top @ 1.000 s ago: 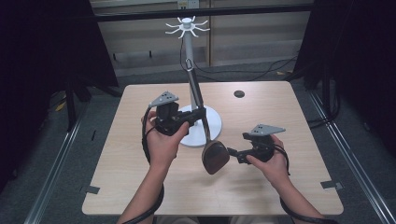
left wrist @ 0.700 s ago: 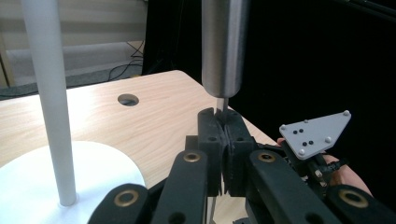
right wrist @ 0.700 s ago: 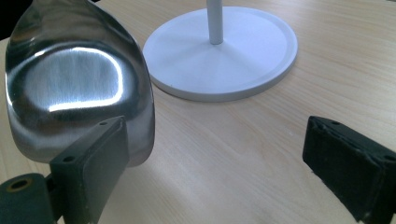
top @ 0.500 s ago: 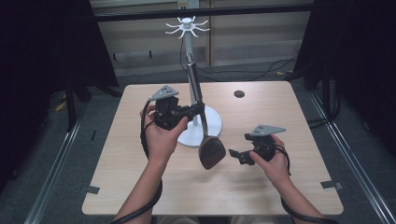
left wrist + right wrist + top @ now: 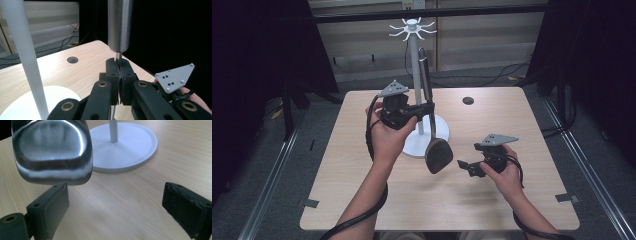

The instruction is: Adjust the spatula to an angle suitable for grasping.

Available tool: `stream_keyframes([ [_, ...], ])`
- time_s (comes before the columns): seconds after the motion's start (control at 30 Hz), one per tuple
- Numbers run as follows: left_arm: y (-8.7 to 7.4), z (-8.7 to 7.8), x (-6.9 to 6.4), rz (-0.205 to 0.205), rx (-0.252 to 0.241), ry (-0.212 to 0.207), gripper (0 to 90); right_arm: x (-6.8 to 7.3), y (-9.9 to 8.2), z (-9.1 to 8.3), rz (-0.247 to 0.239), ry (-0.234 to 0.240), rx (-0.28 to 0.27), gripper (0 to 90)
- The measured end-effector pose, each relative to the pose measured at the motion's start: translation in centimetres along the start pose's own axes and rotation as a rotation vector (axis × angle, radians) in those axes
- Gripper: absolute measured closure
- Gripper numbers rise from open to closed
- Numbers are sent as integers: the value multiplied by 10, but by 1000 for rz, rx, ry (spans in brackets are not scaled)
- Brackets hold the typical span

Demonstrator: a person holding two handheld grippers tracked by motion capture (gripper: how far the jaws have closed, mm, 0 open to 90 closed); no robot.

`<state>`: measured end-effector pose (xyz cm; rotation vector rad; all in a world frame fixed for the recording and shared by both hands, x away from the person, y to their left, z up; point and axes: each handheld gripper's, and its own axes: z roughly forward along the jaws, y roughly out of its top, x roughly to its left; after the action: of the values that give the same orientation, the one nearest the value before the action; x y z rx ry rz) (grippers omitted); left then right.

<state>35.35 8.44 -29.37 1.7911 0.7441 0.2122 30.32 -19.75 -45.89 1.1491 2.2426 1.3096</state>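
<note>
A metal spatula hangs upright with its dark blade (image 5: 438,156) low and its handle (image 5: 424,65) beside the white stand's pole (image 5: 414,75). My left gripper (image 5: 428,107) is shut on the spatula's thin neck, just below the steel handle (image 5: 119,25); its closed pads (image 5: 119,75) pinch the neck. The hook crown (image 5: 412,27) tops the pole above the handle's end. My right gripper (image 5: 467,167) stands open low over the table, right of the blade. In the right gripper view the shiny blade (image 5: 52,152) floats above the left pad of the right gripper (image 5: 115,202), untouched.
The stand's round white base (image 5: 412,147) sits mid-table, also seen as base (image 5: 127,147) and base (image 5: 60,100). A small dark hole (image 5: 468,100) marks the far right of the wooden table (image 5: 362,200). Black curtains and metal rails surround the table.
My left gripper has lifted the spatula a little higher along the pole and brought it more upright. The right gripper has stayed almost in place, open.
</note>
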Motion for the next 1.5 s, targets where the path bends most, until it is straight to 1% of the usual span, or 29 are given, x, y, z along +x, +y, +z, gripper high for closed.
stream_keyframes([
  [0.03,2,1,1,7,3,0,881,0,0,0,0,-1,1,66],
  [0.13,5,5,3,4,14,1,881,-1,0,0,-4,2,-1,66],
  [0.27,9,10,6,8,25,0,882,-1,0,-2,7,5,-6,66],
  [0.4,13,15,8,5,21,-2,881,-3,-3,-4,5,-2,-1,66],
  [0.43,14,15,9,10,22,-3,881,-3,-3,-5,6,-2,-1,67],
  [0.6,18,18,13,3,18,6,881,-4,-5,-8,9,-4,-5,67],
  [0.87,17,21,21,-12,19,17,881,-4,-7,-13,20,-8,-8,67],
  [0.9,18,21,22,-13,24,25,881,-5,-7,-14,18,-7,-6,67],
  [0.97,17,21,23,-15,19,23,881,-4,-7,-14,18,-9,-7,67],
  [1.03,18,21,24,-19,20,30,881,-4,-7,-15,15,-6,-9,67],
  [1.17,18,21,26,-19,17,39,881,-4,-8,-15,18,-6,-8,67],
  [1.23,18,21,27,-13,22,45,881,-4,-8,-15,17,-6,-4,67],
  [1.4,18,22,29,-15,20,44,881,-3,-7,-14,13,-2,-6,67],
  [1.5,17,22,29,-11,28,49,880,-3,-7,-14,14,-2,-5,67],
])
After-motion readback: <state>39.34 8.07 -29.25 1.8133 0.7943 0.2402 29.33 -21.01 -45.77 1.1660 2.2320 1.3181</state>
